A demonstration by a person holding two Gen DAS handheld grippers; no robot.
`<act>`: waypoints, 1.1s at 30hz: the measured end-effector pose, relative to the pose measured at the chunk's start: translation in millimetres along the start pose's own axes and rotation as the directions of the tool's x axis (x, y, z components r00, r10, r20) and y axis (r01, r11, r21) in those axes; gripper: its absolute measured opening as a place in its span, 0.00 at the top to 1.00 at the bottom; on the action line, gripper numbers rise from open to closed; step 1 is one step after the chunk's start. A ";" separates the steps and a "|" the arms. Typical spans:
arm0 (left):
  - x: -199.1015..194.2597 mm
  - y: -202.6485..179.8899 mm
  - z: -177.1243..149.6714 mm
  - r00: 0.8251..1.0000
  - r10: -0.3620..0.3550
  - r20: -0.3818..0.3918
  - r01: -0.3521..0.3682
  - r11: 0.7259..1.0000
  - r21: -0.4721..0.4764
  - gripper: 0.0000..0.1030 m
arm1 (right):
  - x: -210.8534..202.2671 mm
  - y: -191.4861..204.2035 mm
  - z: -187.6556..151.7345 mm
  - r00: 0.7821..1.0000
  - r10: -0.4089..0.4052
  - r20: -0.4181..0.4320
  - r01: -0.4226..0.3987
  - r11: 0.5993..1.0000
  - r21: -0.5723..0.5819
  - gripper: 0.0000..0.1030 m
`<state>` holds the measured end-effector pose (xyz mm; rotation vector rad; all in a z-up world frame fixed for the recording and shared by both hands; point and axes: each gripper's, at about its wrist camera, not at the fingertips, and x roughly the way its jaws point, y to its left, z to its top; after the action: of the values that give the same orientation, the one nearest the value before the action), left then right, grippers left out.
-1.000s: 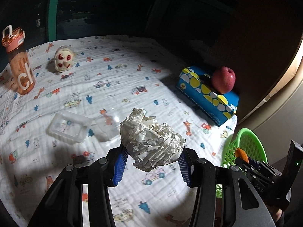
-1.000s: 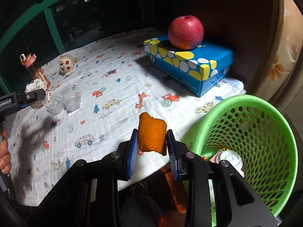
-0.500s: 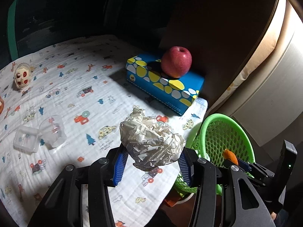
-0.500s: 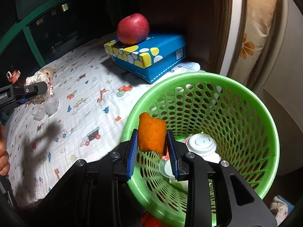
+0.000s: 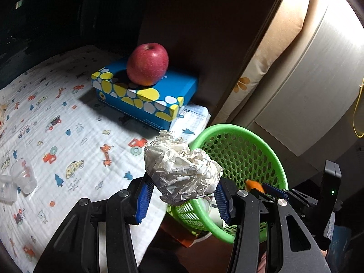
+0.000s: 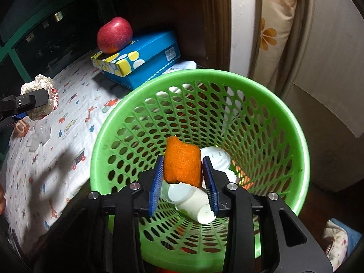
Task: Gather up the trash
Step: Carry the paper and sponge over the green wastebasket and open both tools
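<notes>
My left gripper (image 5: 183, 183) is shut on a crumpled white paper ball (image 5: 182, 168), held over the table's edge just left of the green mesh basket (image 5: 227, 127). My right gripper (image 6: 183, 170) hangs over the basket (image 6: 204, 74) with an orange spongy piece (image 6: 182, 159) between its blue pads. Its jaws are opening, and a thin gap shows on each side of the piece. White cups (image 6: 200, 202) lie at the basket's bottom. The right wrist view also catches the left gripper (image 6: 29, 104) with the paper ball (image 6: 38, 84) at far left.
A red apple (image 5: 147, 64) sits on a blue and yellow tissue box (image 5: 145, 95) at the back of the printed cloth (image 5: 68, 125). Clear plastic cups (image 5: 22, 177) lie at the left. A flowered cushion (image 6: 273, 34) and pale panels stand behind the basket.
Both grippers swung right, from over the cloth to the basket. The right one now hangs over the basket's inside and its pads have parted slightly from the orange piece. The left still grips the paper ball.
</notes>
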<state>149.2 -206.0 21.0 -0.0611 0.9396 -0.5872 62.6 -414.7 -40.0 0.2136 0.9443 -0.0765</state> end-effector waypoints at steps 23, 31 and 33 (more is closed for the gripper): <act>70.0 -91.9 -30.9 0.978 -0.104 -0.183 0.131 0.981 0.142 0.35 | -44.3 -58.2 -2.7 0.994 -0.046 0.097 0.034 0.992 0.120 0.42; 51.8 -67.9 -35.6 0.985 -0.084 -0.151 0.100 0.990 0.103 0.35 | -45.2 -49.5 -0.6 0.994 -0.018 0.109 0.006 0.994 0.105 0.38; 42.7 -54.8 -35.4 0.990 -0.049 -0.132 0.061 0.994 0.090 0.35 | -44.5 -41.5 1.4 0.994 -0.002 0.111 -0.008 0.996 0.090 0.37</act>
<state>116.3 -266.4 -15.6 0.0361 1.0376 -0.6923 31.1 -456.8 -9.3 0.2910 0.8301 -0.1272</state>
